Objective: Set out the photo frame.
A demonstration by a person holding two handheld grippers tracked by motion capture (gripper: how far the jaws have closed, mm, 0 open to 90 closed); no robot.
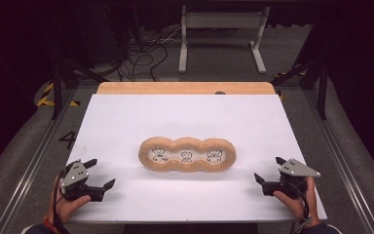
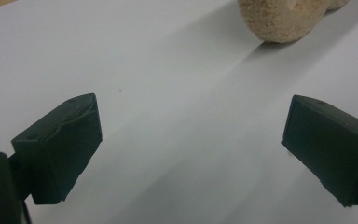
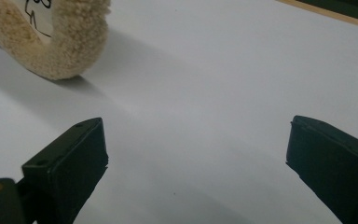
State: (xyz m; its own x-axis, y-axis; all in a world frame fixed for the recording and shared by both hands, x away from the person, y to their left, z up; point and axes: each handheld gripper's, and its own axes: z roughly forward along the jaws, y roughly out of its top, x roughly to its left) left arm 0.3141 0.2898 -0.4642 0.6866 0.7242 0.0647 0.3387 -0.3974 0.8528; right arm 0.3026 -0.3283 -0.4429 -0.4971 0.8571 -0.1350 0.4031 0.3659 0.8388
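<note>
A tan, fuzzy, three-lobed fabric frame (image 1: 187,154) with small cartoon drawings in its openings is lying in the middle of the white sheet (image 1: 126,122) covering the wooden table. The left gripper (image 1: 101,174) is hovering near the sheet's front edge, well apart from the frame's left end, its jaws spread wide and holding nothing. The right gripper (image 1: 269,170) is hovering off the frame's right end, its jaws likewise standing wide apart and empty.

left gripper (image 2: 191,144) agape, fuzzy ring (image 2: 284,18) beyond
</note>
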